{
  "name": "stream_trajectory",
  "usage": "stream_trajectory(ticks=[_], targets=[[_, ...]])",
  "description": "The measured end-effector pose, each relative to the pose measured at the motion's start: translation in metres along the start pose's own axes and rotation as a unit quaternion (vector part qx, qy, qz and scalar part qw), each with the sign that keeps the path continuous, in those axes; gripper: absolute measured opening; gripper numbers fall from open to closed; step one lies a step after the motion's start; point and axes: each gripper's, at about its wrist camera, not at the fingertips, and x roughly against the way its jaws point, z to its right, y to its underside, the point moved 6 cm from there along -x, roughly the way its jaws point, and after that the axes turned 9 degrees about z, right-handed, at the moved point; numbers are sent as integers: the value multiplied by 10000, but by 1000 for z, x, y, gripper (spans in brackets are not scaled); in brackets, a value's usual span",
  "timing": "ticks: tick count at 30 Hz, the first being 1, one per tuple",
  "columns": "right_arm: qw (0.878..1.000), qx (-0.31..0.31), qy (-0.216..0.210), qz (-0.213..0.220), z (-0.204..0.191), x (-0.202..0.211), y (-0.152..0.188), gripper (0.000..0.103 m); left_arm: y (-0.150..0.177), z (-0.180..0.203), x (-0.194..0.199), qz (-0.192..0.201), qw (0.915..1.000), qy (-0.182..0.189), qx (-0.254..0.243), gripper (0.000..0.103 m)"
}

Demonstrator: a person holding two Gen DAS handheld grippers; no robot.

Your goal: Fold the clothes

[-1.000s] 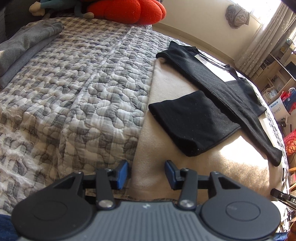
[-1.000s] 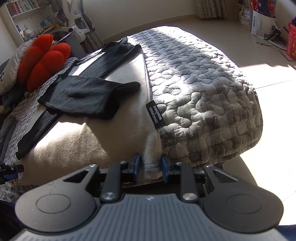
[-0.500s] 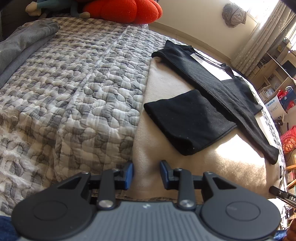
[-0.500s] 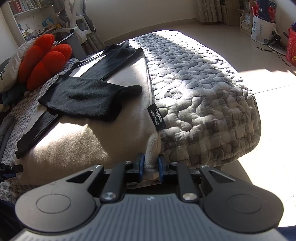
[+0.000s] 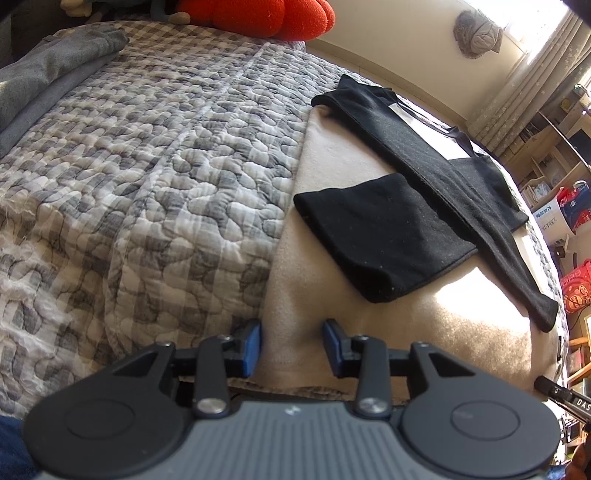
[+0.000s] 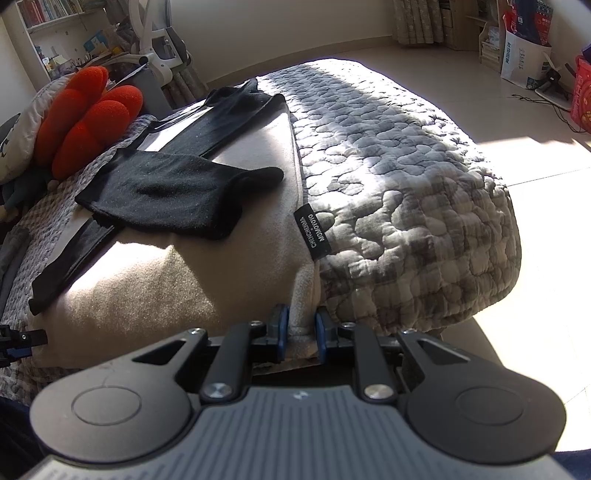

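A beige garment (image 5: pixel 332 173) with black sleeves (image 5: pixel 388 240) lies flat on the quilted bed; it also shows in the right wrist view (image 6: pixel 177 280). One black sleeve (image 6: pixel 173 192) is folded across its body. My left gripper (image 5: pixel 291 345) is open, its jaws astride the garment's near hem at the left corner. My right gripper (image 6: pixel 298 332) is shut on the hem at the right corner, below the black label (image 6: pixel 316 232).
The grey patterned quilt (image 5: pixel 147 166) covers the bed (image 6: pixel 406 184). Red plush cushions (image 5: pixel 255 14) and folded grey clothes (image 5: pixel 44 77) lie at the far end. The floor (image 6: pixel 535 155) drops off to the right of the bed.
My right gripper's jaws have closed onto the hem. My left gripper has narrowed and moved in on the hem's left corner but is still open.
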Motion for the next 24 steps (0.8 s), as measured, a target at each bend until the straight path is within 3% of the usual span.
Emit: stream_trajectory(ticks=[2, 6, 9, 14, 24], targets=[[10000, 0, -79, 43, -1, 3, -1, 15, -1, 2, 4, 29, 9998, 195, 77, 6], [9974, -357, -482, 388, 0, 22, -13, 12, -5, 3, 16, 147, 9979, 580, 238, 5], [9953, -624, -519, 523, 6, 29, -20, 12, -7, 4, 23, 203, 9956, 822, 391, 5], [9947, -736, -524, 493, 7, 26, -23, 12, -13, 1, 23, 237, 9928, 950, 695, 4], [9870, -1151, -740, 844, 10, 25, -45, 12, -33, 2, 28, 431, 9858, 1262, 1016, 4]])
